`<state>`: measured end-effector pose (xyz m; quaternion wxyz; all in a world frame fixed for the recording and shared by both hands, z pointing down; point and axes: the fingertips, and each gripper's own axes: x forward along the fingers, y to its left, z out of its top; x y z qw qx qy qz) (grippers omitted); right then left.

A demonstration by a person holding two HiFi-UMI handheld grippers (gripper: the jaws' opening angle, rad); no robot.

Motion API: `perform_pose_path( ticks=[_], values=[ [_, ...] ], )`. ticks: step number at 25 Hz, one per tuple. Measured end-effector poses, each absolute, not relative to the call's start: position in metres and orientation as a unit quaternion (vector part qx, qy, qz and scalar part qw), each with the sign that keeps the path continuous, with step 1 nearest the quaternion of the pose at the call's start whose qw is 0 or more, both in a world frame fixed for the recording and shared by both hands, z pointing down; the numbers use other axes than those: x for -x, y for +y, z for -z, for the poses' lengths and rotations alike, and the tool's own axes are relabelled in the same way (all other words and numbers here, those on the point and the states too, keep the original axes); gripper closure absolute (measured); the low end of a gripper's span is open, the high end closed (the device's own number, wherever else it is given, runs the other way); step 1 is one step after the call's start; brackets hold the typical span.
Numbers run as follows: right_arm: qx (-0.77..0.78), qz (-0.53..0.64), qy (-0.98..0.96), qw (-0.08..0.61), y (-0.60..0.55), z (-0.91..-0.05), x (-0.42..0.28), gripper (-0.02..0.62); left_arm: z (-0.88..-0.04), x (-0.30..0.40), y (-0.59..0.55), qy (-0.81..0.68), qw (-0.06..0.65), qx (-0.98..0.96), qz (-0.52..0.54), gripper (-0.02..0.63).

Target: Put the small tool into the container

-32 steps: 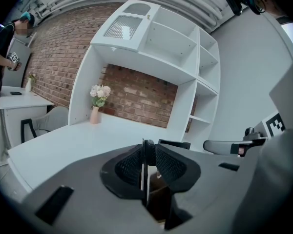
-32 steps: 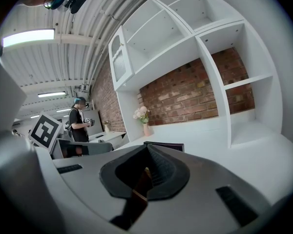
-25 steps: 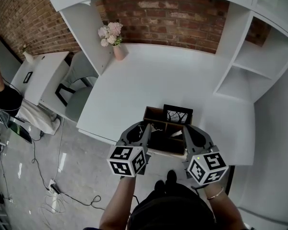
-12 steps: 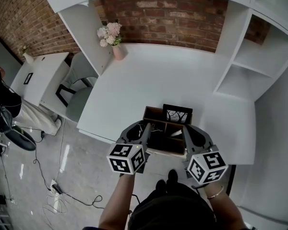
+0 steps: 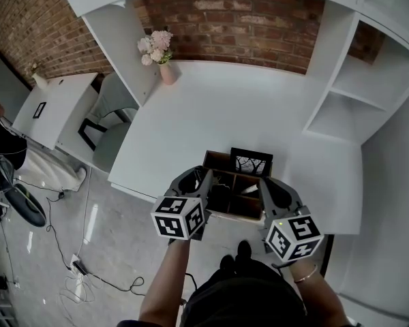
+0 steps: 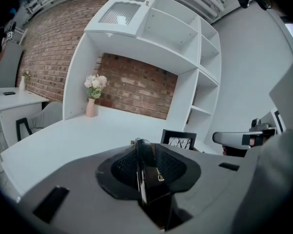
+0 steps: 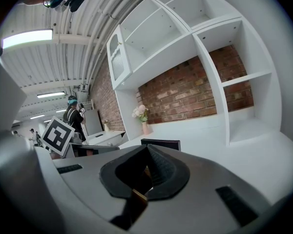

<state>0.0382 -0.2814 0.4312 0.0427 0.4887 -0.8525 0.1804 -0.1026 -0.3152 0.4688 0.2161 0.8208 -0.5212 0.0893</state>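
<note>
Dark small tool (image 6: 140,172) was squeezed in the left gripper (image 6: 145,147), low in the middle.
Its long side stood up, tip pointing away, beside the wooden container (image 5: 217,158); the right gripper (image 7: 147,152) pinched its brown edge.

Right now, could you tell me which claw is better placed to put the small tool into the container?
Left: the left claw grips the small tool at the container; the right claw appears only to steady the container's wooden wall.
</note>
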Motion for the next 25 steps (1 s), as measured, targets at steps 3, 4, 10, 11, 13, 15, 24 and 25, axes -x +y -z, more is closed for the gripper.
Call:
perform_pose_path(
  ticks=[3, 4, 10, 11, 13, 15, 24, 25],
  values=[
    [-0.490, -0.181, -0.851, 0.043, -0.282, -0.431, -0.042, 0.591, -0.470, 0.104, -0.318, -0.524, 0.216, -0.819, -0.089, 0.515],
    [-0.491, -0.181, -0.851, 0.043, -0.282, -0.431, -0.043, 0.592, -0.470, 0.105, -0.319, -0.525, 0.216, -0.819, -0.087, 0.515],
    [-0.491, -0.184, -0.850, 0.045, -0.283, -0.434, -0.044, 0.591, -0.475, 0.110, -0.324, -0.530, 0.221, -0.814, -0.087, 0.505],
    [-0.490, -0.185, -0.851, 0.045, -0.283, -0.434, -0.043, 0.591, -0.475, 0.111, -0.325, -0.531, 0.221, -0.814, -0.087, 0.503],
    [-0.488, -0.185, -0.852, 0.045, -0.283, -0.434, -0.041, 0.592, -0.476, 0.111, -0.326, -0.530, 0.221, -0.814, -0.088, 0.497],
    [-0.486, -0.185, -0.853, 0.046, -0.283, -0.434, -0.040, 0.591, -0.476, 0.111, -0.326, -0.531, 0.222, -0.813, -0.087, 0.491],
    [-0.481, -0.185, -0.855, 0.047, -0.281, -0.434, -0.037, 0.591, -0.477, 0.115, -0.319, -0.531, 0.234, -0.811, -0.074, 0.471],
    [-0.481, -0.185, -0.856, 0.048, -0.280, -0.434, -0.037, 0.591, -0.477, 0.115, -0.317, -0.532, 0.235, -0.810, -0.073, 0.471]
  ],
)
